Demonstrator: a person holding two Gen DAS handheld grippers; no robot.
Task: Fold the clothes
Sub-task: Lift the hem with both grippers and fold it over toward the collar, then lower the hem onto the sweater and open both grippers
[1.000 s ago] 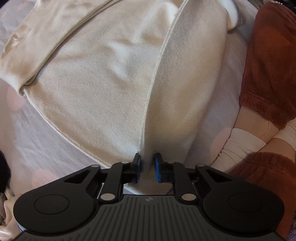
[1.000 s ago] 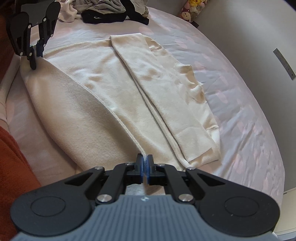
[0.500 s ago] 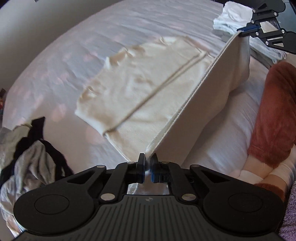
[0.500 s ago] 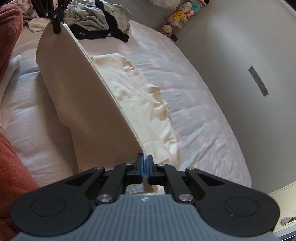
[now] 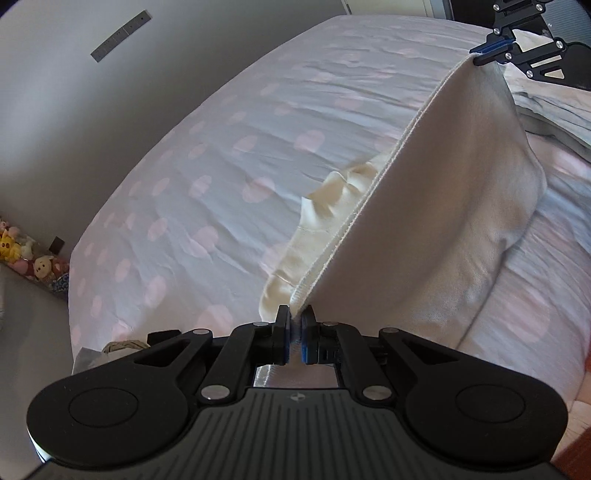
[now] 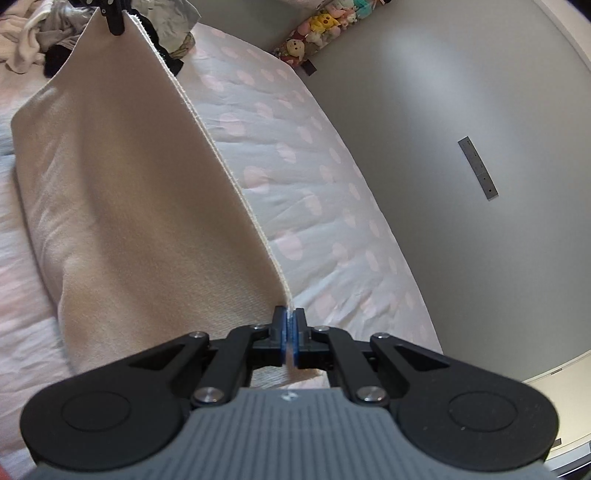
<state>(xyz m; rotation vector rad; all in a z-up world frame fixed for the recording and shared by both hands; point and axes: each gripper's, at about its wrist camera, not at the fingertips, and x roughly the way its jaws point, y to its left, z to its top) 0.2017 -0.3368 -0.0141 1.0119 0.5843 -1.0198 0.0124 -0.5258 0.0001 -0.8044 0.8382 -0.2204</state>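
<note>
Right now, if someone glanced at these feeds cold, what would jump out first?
A cream garment held up like a taut sheet over the pink-dotted bed, its hem pinched by the left gripper and the right gripper at opposite ends. Plush toys line the floor by the wall.

No readable text, brand, number or sign anywhere. On the grey wall, a small grey strip [image 5: 120, 34] at upper left of the left wrist view, also at right of the right wrist view [image 6: 477, 168], marked with tiny dots only, too small to read. On each gripper body, a small round emblem at bottom centre [image 5: 296, 397], without letters. Plush toys [image 6: 321, 23] along the wall, no legible tags.
</note>
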